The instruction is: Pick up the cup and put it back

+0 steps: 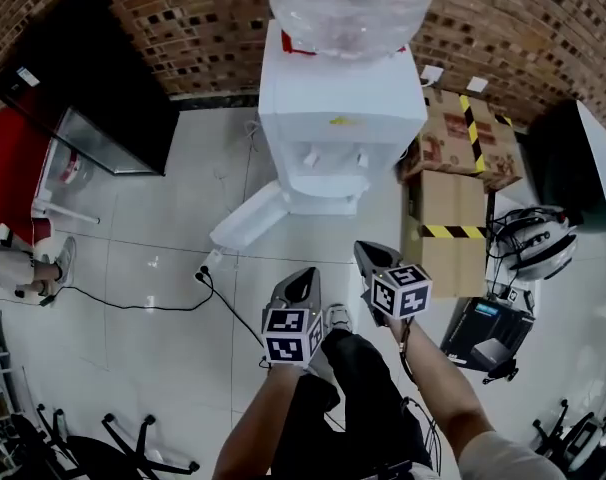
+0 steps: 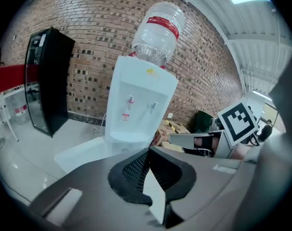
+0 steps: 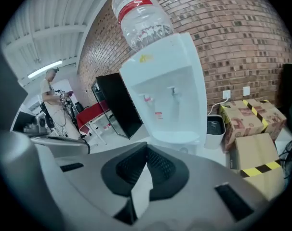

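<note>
Overview of the rig before any pickup, read left to right. At far left stands one black cabinet [image 1: 83, 78] against the brick wall, with one black power cable [image 1: 133, 303] trailing over the tiled floor below it. My left gripper [image 1: 305, 280] comes next: its own view shows the jaws drawn together at the tips with nothing between them. Centre, one white water dispenser [image 1: 338, 118] carries one inverted bottle [image 1: 348, 8]. The left gripper view shows two taps on its front, one [image 2: 130, 100] beside the other [image 2: 153, 106], above an alcove that looks bare. My right gripper [image 1: 373, 260] hangs just beside the left one, also clenched on nothing. Each gripper bears one marker cube, two in all. At right sit two cardboard boxes with yellow-and-black tape, the upper box [image 1: 463, 133] behind the lower box [image 1: 453, 233].

No cup shows in any of the three views, so I cannot say where the task's thing stands. I judge the work to be at its very start, with both grippers pointed at the dispenser and well apart from it. The next move, as I read it, calls for finding the cup first, most likely near the dispenser. Then one pair of jaws must open before closing in on it.
</note>
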{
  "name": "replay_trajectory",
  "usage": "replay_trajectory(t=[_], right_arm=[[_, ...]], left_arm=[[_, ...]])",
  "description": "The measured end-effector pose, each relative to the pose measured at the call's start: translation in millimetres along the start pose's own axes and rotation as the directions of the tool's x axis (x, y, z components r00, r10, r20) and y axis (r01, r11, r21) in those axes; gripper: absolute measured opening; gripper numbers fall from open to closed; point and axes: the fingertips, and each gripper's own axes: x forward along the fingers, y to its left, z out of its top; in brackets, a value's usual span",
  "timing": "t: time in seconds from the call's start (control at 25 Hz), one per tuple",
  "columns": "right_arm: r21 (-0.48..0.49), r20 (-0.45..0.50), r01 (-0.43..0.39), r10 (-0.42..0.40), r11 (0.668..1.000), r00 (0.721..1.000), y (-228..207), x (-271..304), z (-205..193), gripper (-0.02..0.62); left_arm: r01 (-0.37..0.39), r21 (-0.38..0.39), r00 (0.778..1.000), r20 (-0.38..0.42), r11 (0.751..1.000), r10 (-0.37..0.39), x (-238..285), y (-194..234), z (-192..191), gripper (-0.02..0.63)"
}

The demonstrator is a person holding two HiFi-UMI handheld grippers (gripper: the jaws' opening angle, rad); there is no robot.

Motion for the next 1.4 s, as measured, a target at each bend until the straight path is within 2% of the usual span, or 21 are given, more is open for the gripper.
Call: replay_trajectory(t=[0.12,0.44,0.6,0.68,0.8,0.84,1.0,1.2,1.4], right_arm=[[-0.016,0.016,0.033,-0.032,0.999,0.999,-30,48,-30,0.014],[-0.086,0.093,0.118,-0.110,0.989,0.990,-113,171,-95,0.015],[-0.082,0.128,0.148,-0.137,0.986,0.982,-150,230,-124,0.030],[-0.067,0.130,0.166,-0.157,0.984,0.979,-166,258,-139,0.140],[-0.046,0.133,0.195,-0.187,0.980,0.973,-189,296,-154,0.227],[-0.038,0.139,0.195,-0.188,0.980,0.972,-195,309,-156,0.234],[-0.030,0.142,0.201,-0.195,0.979,0.971,-218,358,-163,0.375],[-0.057,0.138,0.247,-0.237,0.967,0.962,-247,410,-172,0.437],[-0.078,0.150,0.273,-0.259,0.959,0.954,-257,437,-177,0.437]], left_arm=[[0.011,0.005,1.000,0.002,1.000,-0.011,38,26,-29,0.000],[0.077,0.080,0.997,0.026,0.994,-0.079,159,83,-91,0.000],[0.081,0.102,0.995,0.049,0.991,-0.087,216,111,-119,0.000],[0.077,0.089,0.995,0.053,0.993,-0.082,238,124,-133,0.000],[0.059,0.075,0.996,0.060,0.995,-0.063,266,140,-151,0.000],[0.051,0.078,0.997,0.060,0.996,-0.056,274,146,-155,0.000],[0.046,0.079,0.997,0.058,0.996,-0.051,296,159,-168,0.000],[0.064,0.102,0.995,0.064,0.993,-0.071,313,165,-175,0.000],[0.037,0.068,0.997,0.066,0.997,-0.042,317,180,-181,0.000]])
